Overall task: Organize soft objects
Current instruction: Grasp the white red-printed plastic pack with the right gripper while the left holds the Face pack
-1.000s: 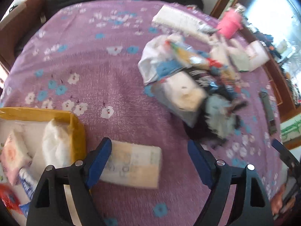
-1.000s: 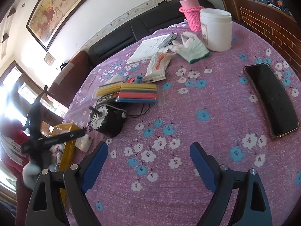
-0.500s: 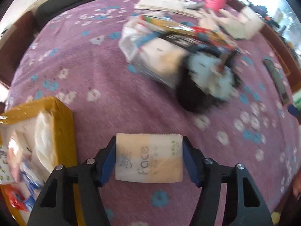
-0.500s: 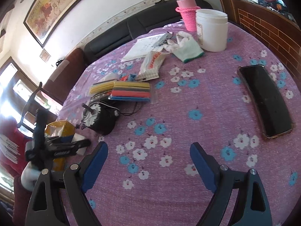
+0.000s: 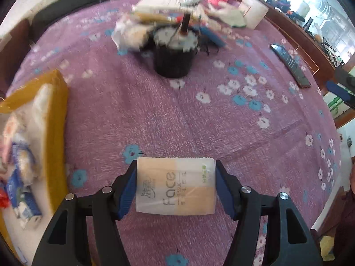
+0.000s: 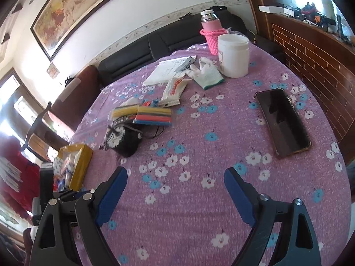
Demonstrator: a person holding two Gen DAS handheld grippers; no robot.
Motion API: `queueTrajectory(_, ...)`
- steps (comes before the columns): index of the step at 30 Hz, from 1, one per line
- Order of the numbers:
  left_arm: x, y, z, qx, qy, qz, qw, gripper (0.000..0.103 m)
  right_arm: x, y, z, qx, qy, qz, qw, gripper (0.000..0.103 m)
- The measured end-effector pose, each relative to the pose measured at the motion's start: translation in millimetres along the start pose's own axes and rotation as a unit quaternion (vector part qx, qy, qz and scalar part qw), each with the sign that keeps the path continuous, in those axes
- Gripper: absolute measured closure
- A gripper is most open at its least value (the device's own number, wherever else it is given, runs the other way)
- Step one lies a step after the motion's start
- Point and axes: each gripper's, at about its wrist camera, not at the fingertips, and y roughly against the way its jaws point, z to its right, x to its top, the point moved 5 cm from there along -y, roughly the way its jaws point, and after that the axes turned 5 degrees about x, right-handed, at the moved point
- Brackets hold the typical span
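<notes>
My left gripper (image 5: 175,186) is shut on a white and beige tissue pack (image 5: 175,186) printed "Face", held just above the purple flowered tablecloth (image 5: 177,115). A yellow box (image 5: 55,133) with several soft packets in it stands to the left; it also shows in the right wrist view (image 6: 79,166). My right gripper (image 6: 175,190) is open and empty over the cloth. A white tissue pack (image 6: 174,90) and a white glove (image 6: 207,75) lie further back.
A black motor (image 5: 175,53) with cables sits mid-table, also in the right wrist view (image 6: 124,137). Coloured tube packs (image 6: 153,114), papers (image 6: 168,69), a white jar (image 6: 233,55), a pink flask (image 6: 212,35) and a phone (image 6: 283,122) lie around. A black sofa (image 6: 155,44) stands behind.
My left gripper closed on the tissue pack and lifted it, and its view swung towards the motor. My right gripper stayed open and drifted slightly.
</notes>
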Motion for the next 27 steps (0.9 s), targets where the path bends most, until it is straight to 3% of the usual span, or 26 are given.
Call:
queueTrajectory(6, -2.5, 44.3, -18.3, 0.017, 0.040, 0.068, 0.9967, 0.022, 9.8, -10.0, -3.3, 0.004, -0.003, -0.012, 1.000, 0.011)
queueTrajectory(16, -13.1, 25.2, -30.1, 0.038, 0.075, 0.073, 0.9938, 0.022, 62.0, -107.8, -16.3, 0.018, -0.033, -0.079, 0.996, 0.011)
queueTrajectory(24, -7.3, -6.6, -17.0, 0.046, 0.059, 0.053, 0.9958, 0.022, 133.6, -143.8, 0.4, -0.068, -0.016, -0.023, 0.997, 0.012)
queueTrajectory(27, -5.0, -11.7, -9.3, 0.038, 0.053, 0.051, 0.9966, 0.022, 152.3, -156.6, 12.7, -0.073, -0.014, -0.025, 0.997, 0.012)
